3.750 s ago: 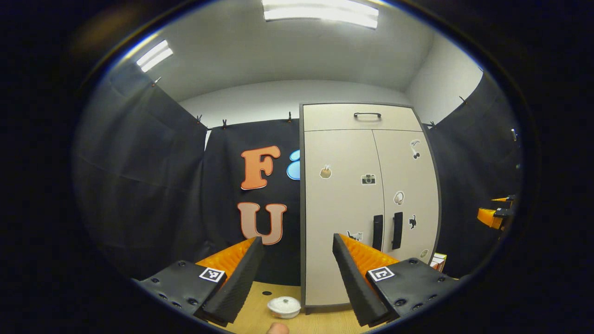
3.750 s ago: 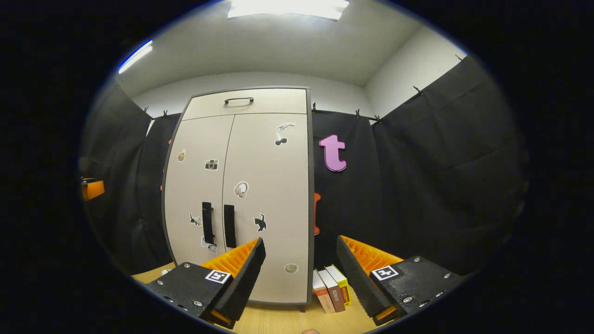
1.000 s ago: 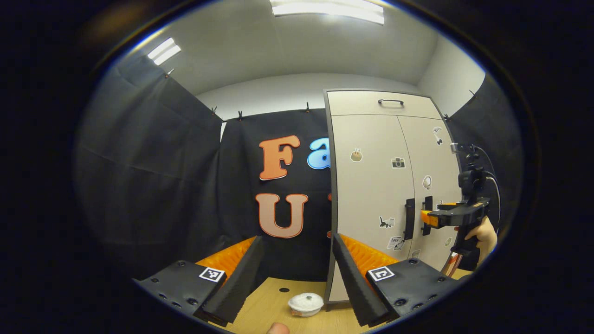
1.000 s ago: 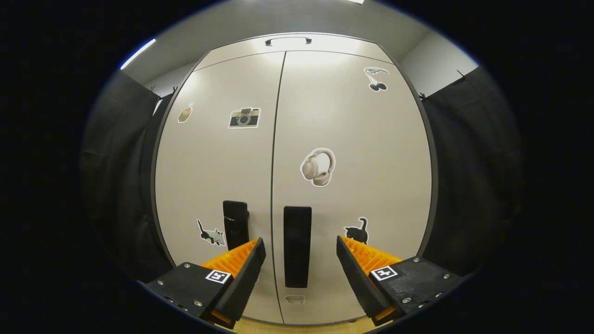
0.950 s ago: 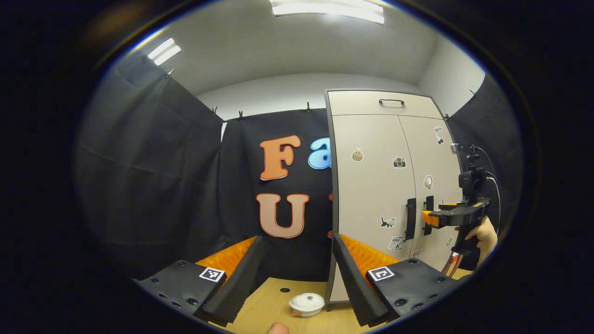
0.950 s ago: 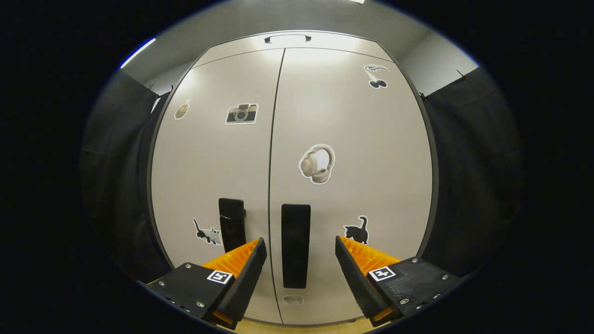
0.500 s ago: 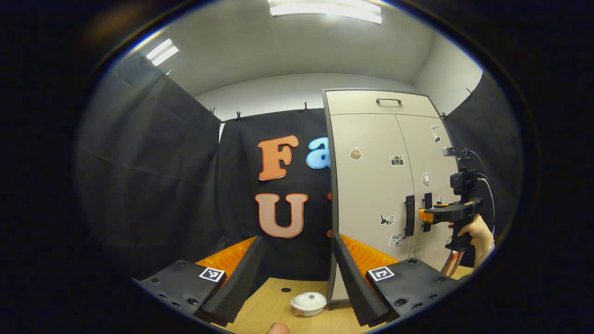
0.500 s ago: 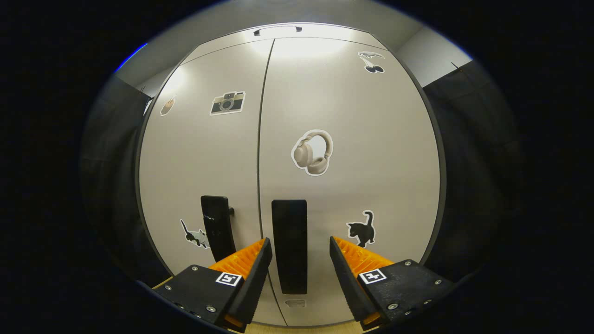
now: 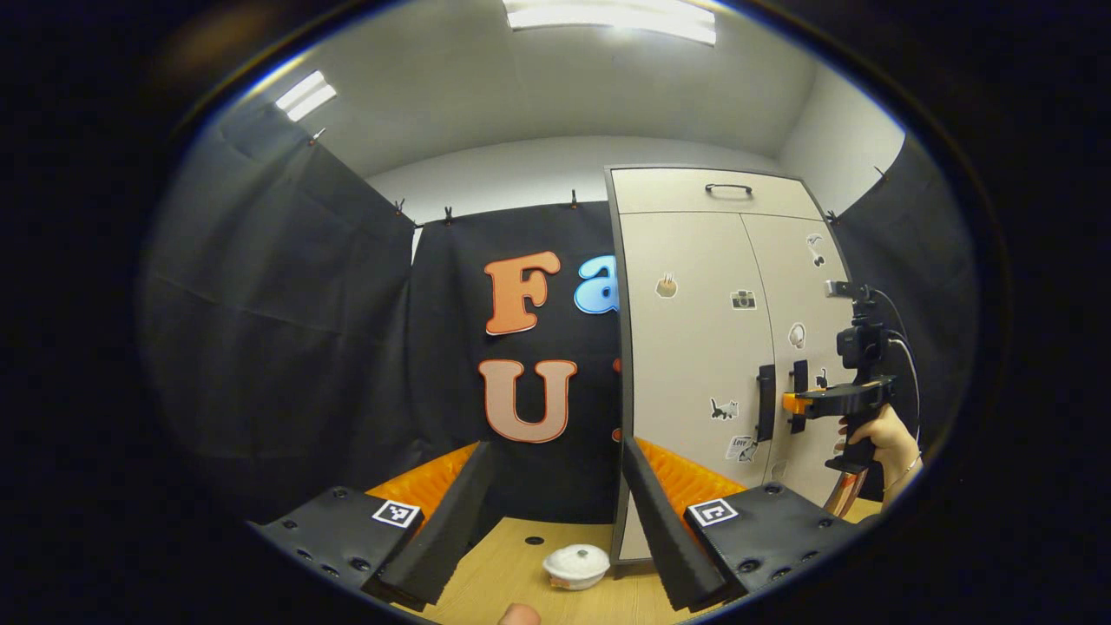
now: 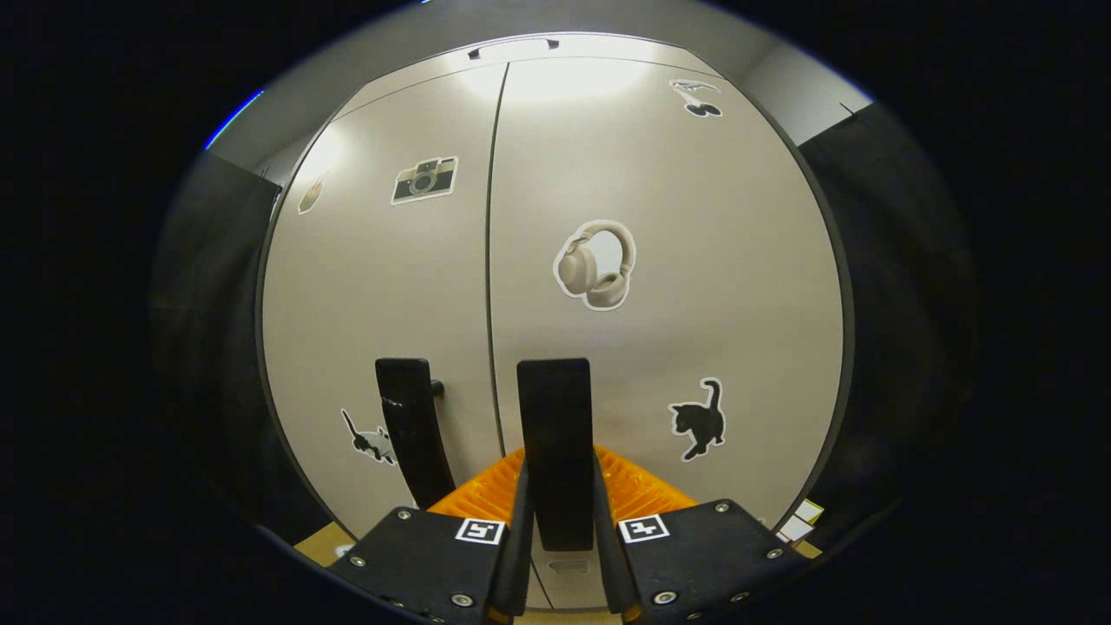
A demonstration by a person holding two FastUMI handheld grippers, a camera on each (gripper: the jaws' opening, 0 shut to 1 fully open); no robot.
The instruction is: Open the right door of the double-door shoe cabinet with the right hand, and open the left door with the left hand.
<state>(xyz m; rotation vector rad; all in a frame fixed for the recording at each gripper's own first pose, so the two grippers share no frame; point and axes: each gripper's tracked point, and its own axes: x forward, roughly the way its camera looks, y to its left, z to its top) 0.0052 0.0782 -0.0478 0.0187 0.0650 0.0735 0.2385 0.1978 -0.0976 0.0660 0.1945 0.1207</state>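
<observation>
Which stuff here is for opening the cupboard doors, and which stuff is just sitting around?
For the job:
right gripper, shut on the right door handle
left door handle
left gripper, open, away from the cabinet

Just sitting around:
small white lidded bowl on the wooden floor
stickers, like the headphones and black cat

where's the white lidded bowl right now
In the left gripper view the white lidded bowl sits on the wooden floor, just left of the shoe cabinet's bottom left corner, seen between the open left gripper's fingers.
</observation>
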